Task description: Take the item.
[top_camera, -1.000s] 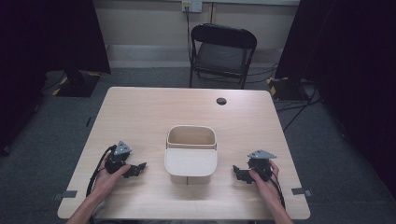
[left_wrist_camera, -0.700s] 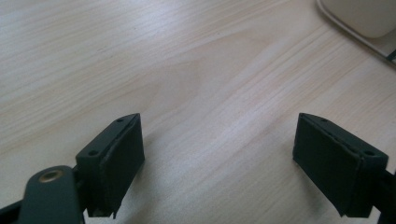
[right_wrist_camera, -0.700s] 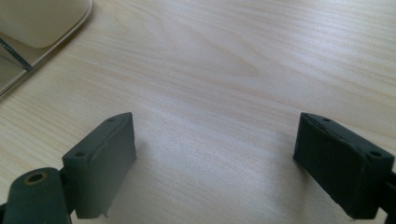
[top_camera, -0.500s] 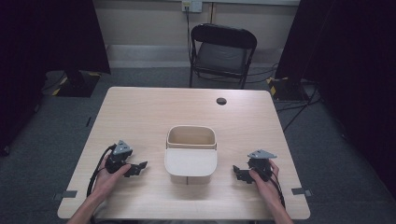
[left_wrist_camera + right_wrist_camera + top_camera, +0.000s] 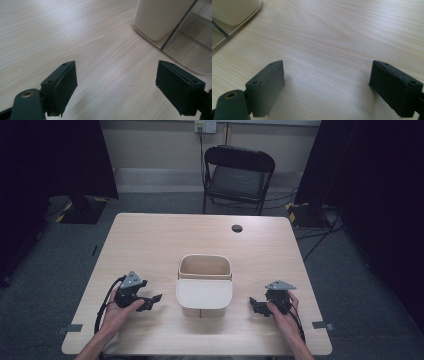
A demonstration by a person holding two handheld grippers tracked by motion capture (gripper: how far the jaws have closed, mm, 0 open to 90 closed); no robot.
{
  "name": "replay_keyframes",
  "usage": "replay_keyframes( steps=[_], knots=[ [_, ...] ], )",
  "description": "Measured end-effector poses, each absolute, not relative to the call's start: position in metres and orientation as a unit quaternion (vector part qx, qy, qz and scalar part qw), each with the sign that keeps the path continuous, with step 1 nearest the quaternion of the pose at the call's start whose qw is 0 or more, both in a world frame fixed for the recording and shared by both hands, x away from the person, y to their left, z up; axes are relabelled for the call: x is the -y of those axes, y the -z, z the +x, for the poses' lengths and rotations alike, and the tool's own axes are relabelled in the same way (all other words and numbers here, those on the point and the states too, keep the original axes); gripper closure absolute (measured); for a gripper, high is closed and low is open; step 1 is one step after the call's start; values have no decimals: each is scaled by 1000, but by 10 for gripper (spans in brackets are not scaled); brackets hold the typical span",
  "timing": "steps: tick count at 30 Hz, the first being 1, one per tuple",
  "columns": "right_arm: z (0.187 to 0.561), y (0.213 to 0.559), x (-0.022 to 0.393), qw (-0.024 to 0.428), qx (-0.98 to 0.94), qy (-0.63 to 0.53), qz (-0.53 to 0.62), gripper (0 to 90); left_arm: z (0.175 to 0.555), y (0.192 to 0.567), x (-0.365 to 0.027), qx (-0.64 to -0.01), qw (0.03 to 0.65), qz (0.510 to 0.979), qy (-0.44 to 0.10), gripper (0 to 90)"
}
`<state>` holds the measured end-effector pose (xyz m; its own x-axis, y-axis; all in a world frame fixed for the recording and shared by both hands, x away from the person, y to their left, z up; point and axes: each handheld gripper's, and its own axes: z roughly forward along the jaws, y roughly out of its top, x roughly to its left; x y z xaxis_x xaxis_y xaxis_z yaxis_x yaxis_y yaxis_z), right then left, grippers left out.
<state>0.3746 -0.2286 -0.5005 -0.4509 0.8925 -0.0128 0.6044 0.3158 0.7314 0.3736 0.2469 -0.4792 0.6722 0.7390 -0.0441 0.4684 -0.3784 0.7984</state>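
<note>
A cream bin (image 5: 204, 280) with its lid hanging down the near side stands at the middle of the wooden table (image 5: 165, 240). My left gripper (image 5: 152, 302) rests on the table to the bin's left, open, its jaws pointing toward the bin. In the left gripper view the left gripper (image 5: 125, 87) has nothing between its jaws, and the bin (image 5: 160, 17) is at the upper right. My right gripper (image 5: 254, 304) lies to the bin's right, open too. The right gripper view shows the right gripper (image 5: 337, 90) over bare wood, with the bin (image 5: 232, 12) at the upper left.
A small black round hole cover (image 5: 237, 228) sits near the table's far edge. A black folding chair (image 5: 237, 177) stands behind the table. Dark curtains hang at both sides, and cables lie on the grey floor at the right.
</note>
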Motion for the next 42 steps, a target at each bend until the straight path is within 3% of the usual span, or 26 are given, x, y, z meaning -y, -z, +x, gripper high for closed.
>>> replay_keyframes(
  steps=[42],
  knots=[
    [375,500,229,214,-782,-337,478,119,344,460,-197,-289,484,820,-101,174]
  ],
)
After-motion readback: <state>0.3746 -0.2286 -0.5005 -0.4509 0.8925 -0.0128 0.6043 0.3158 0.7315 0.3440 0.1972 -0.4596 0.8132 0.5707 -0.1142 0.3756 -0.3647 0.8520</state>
